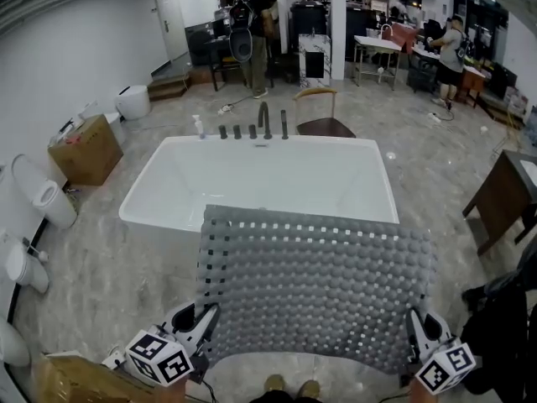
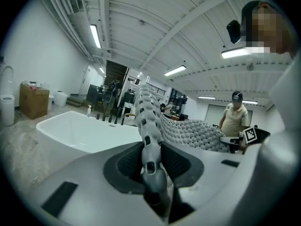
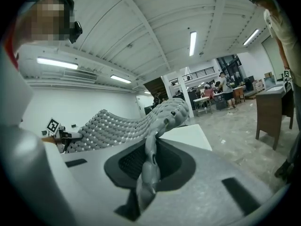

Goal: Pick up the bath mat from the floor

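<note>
A grey bath mat (image 1: 315, 284) with bumps and square holes hangs spread flat in the air, held up by its two near corners over the front rim of the bathtub. My left gripper (image 1: 204, 324) is shut on its near left corner, and the mat's edge (image 2: 149, 145) runs up between the pads. My right gripper (image 1: 417, 329) is shut on the near right corner; the mat (image 3: 150, 161) is pinched between its pads and arches away to the left. In each gripper view I see the other gripper's marker cube beyond the mat.
A white bathtub (image 1: 151, 200) with dark taps stands right ahead. Toilets (image 1: 46, 200) and a cardboard box (image 1: 84, 149) line the left wall. A wooden chair (image 1: 323, 120) stands behind the tub, a dark table (image 1: 503, 196) at right. People stand farther back.
</note>
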`<state>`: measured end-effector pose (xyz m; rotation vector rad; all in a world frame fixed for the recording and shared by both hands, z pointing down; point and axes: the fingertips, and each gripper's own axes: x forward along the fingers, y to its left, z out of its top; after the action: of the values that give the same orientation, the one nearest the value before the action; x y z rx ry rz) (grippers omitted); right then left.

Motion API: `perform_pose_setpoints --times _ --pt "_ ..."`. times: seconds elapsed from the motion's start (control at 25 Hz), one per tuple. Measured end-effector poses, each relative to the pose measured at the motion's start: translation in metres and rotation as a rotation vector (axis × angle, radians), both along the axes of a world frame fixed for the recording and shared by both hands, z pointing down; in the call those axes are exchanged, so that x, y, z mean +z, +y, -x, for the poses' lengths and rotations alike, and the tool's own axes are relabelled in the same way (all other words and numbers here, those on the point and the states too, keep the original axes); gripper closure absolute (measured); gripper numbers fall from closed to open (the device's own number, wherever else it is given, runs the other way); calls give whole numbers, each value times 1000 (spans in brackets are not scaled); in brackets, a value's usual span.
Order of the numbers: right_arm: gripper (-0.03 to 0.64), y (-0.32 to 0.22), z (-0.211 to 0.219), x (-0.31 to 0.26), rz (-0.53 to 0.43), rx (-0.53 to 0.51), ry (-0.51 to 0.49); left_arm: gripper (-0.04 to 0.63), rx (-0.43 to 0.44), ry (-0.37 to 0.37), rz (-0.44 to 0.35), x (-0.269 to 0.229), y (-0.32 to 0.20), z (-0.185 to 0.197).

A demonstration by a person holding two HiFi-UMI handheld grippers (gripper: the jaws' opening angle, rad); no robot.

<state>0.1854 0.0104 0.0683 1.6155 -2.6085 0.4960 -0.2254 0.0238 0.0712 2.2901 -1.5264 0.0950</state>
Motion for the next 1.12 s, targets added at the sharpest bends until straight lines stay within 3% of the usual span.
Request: perform_pose_setpoints --times 0.56,1.12 --pt "572 24 -12 -79 -136 3 -45 491 23 32 -85 -73 18 -1" --pt "574 31 -18 -77 -155 15 -34 491 45 9 -103 -77 23 -5"
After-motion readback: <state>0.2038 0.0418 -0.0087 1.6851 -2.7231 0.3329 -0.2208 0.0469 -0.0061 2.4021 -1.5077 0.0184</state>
